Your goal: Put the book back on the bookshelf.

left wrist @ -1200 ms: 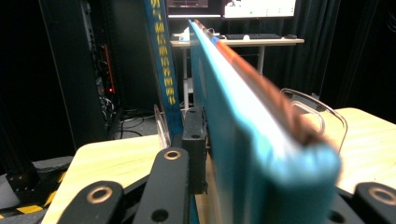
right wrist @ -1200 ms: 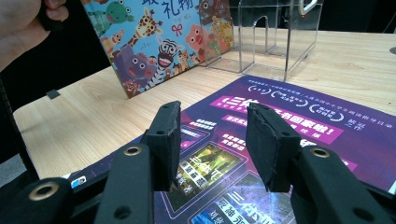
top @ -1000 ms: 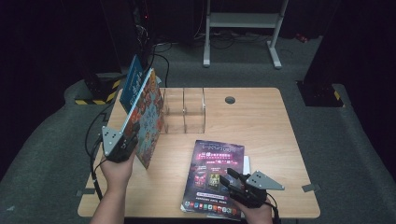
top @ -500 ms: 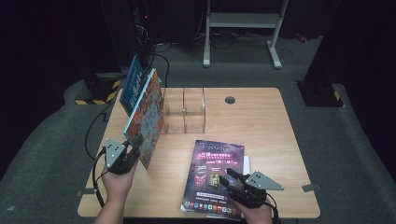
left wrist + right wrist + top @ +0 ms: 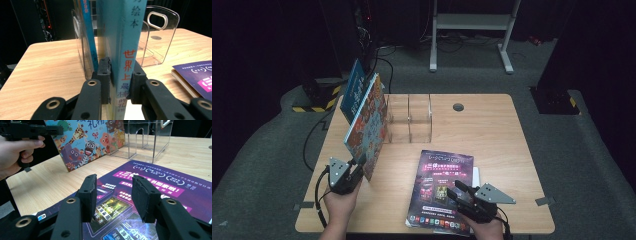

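A picture book with cartoon animals on its cover point(image 5: 368, 122) stands tilted on edge at the table's left, its far end by a clear acrylic rack point(image 5: 419, 117). My left gripper point(image 5: 359, 165) is shut on the book's near edge; in the left gripper view both jaws press the teal spine point(image 5: 126, 45). A blue book point(image 5: 353, 92) leans behind it. My right gripper point(image 5: 456, 191) hovers open over a purple magazine point(image 5: 442, 185) lying flat near the front edge. In the right gripper view the gripper point(image 5: 113, 195) has nothing between its jaws, with the magazine point(image 5: 155, 187) below.
The wooden table point(image 5: 497, 140) has a round cable hole point(image 5: 458, 106) at the back. A thinner pale book point(image 5: 181, 78) lies under the magazine. Dark floor, cables and a white stand point(image 5: 472, 22) lie beyond the table. The person's left hand point(image 5: 17, 152) shows in the right gripper view.
My left gripper has slid down the picture book's near edge toward the person. The book itself has stayed in place, and the right gripper has not moved.
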The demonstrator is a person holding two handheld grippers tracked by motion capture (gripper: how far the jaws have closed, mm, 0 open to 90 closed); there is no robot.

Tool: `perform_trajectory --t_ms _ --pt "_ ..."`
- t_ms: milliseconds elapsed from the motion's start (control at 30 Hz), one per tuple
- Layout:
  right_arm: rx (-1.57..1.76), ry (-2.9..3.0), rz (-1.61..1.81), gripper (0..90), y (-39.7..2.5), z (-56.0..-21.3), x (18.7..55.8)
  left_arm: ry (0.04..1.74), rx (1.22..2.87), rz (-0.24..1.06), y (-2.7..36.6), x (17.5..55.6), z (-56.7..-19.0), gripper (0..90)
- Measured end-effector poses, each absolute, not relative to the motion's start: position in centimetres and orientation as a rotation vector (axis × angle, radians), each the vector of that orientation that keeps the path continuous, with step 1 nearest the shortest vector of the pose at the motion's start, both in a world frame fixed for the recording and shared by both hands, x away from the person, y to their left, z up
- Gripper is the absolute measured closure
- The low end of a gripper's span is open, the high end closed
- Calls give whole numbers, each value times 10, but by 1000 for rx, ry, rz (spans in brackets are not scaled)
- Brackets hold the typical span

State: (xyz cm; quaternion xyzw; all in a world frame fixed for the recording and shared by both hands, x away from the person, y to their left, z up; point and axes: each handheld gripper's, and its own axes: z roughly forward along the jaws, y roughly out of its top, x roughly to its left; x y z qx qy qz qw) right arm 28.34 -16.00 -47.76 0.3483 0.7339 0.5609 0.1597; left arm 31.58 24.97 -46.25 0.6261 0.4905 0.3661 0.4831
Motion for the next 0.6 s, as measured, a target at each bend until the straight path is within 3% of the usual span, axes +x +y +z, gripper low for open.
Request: perform_trajectory --t_ms 600 --pt "991 2099 1603 555 -159 -477 283 1254 1476 928 247 315 -463 800"
